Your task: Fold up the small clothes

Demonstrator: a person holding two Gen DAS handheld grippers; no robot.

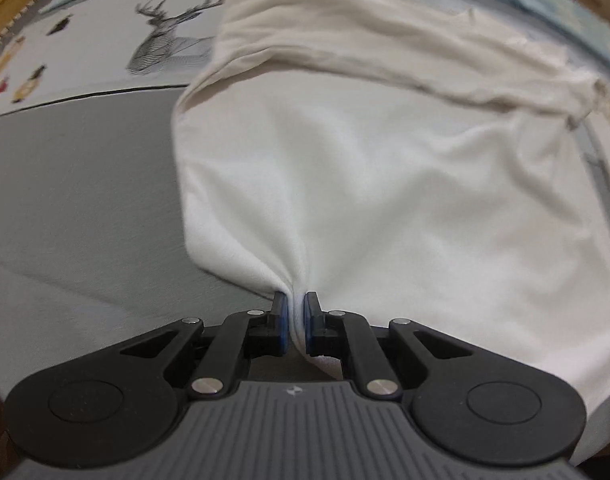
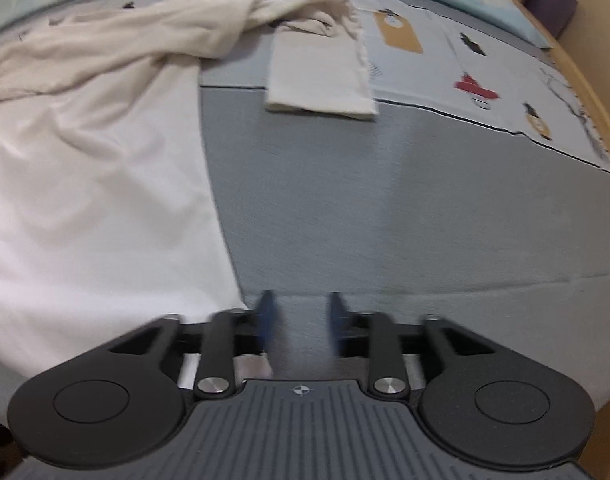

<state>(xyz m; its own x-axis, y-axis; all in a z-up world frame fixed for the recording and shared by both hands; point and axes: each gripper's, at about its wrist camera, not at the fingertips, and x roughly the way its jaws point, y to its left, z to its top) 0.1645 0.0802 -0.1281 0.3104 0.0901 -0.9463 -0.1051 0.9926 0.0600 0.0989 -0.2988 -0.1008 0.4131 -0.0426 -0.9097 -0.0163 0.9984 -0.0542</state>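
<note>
A white garment (image 1: pixel 365 184) lies spread on a grey bed cover (image 1: pixel 77 184). My left gripper (image 1: pixel 296 304) is shut on its near edge, and the cloth bunches into folds between the blue pads. A cream garment (image 1: pixel 385 52) lies crumpled across the white one's far side. In the right wrist view the white garment (image 2: pixel 93 208) fills the left half. My right gripper (image 2: pixel 301 300) stands open just right of its edge, over the bare grey cover (image 2: pixel 405 208), with nothing between the fingers.
A folded cream piece (image 2: pixel 321 76) lies on the cover beyond my right gripper. A printed sheet with a deer drawing (image 1: pixel 173 36) and small figures (image 2: pixel 473 86) runs along the far side. A wooden frame (image 2: pixel 601 80) borders the bed at right.
</note>
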